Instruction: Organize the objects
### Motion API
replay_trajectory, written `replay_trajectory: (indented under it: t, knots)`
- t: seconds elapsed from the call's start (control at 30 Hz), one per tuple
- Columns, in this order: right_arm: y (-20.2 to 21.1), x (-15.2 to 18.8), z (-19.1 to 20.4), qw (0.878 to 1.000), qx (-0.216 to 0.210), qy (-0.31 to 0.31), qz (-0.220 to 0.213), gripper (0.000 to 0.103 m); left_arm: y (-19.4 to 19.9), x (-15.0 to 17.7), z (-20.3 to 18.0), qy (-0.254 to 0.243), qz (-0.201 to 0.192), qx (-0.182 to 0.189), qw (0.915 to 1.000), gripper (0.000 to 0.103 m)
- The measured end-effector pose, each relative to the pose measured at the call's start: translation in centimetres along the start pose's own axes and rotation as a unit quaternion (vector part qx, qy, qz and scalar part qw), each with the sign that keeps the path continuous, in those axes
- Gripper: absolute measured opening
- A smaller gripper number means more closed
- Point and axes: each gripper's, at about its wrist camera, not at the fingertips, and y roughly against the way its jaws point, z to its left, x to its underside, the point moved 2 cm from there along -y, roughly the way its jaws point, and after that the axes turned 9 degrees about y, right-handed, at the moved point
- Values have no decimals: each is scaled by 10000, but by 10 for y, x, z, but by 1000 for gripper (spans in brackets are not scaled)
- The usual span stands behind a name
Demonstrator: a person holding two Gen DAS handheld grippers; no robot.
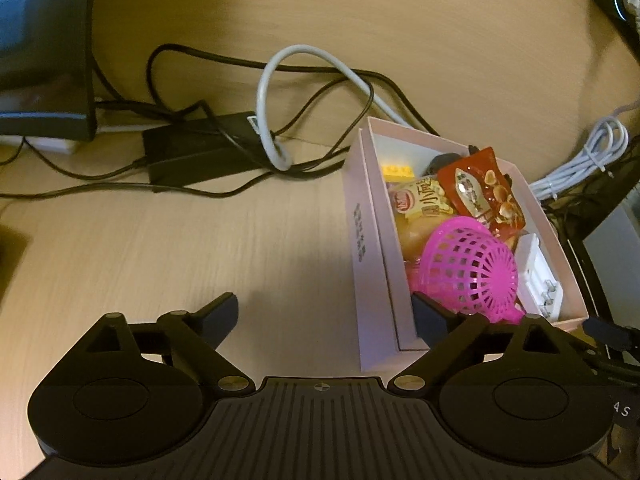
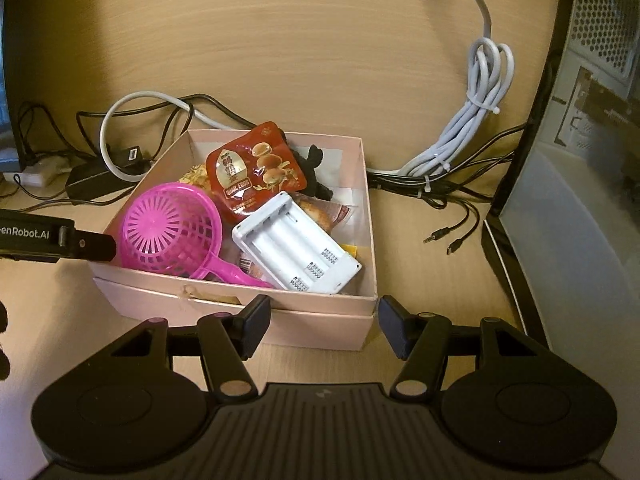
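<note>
A pale pink cardboard box (image 2: 280, 308) (image 1: 366, 240) sits on the wooden desk. It holds a magenta plastic strainer (image 2: 172, 232) (image 1: 468, 268), a red quail-egg snack pack (image 2: 252, 168) (image 1: 480, 192), a white battery charger (image 2: 296, 248) (image 1: 538, 276), a yellow snack bag (image 1: 420, 200), a yellow brick (image 1: 396, 170) and a dark object (image 2: 316, 172). My left gripper (image 1: 326, 320) is open at the box's left wall, one finger inside beside the strainer. My right gripper (image 2: 322, 326) is open and empty, just in front of the box's near wall.
Black cables and a power brick (image 1: 200, 152) lie behind the box, with a grey cable loop (image 1: 276, 92). A bundled white cable (image 2: 472, 120) and loose plugs (image 2: 452, 240) lie to the right. A monitor base (image 1: 48, 120) stands left, a computer case (image 2: 580, 160) right.
</note>
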Motion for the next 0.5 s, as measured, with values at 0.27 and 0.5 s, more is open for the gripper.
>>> replay_trajectory:
  t: [0.27, 0.5]
  knots:
    - [37, 33, 6, 9997, -55, -210, 112, 93, 58, 17, -3, -600, -839, 209, 9944, 91]
    - [70, 103, 28, 9954, -15, -609, 737, 103, 90, 104, 0, -1252, -592, 445, 9894, 91]
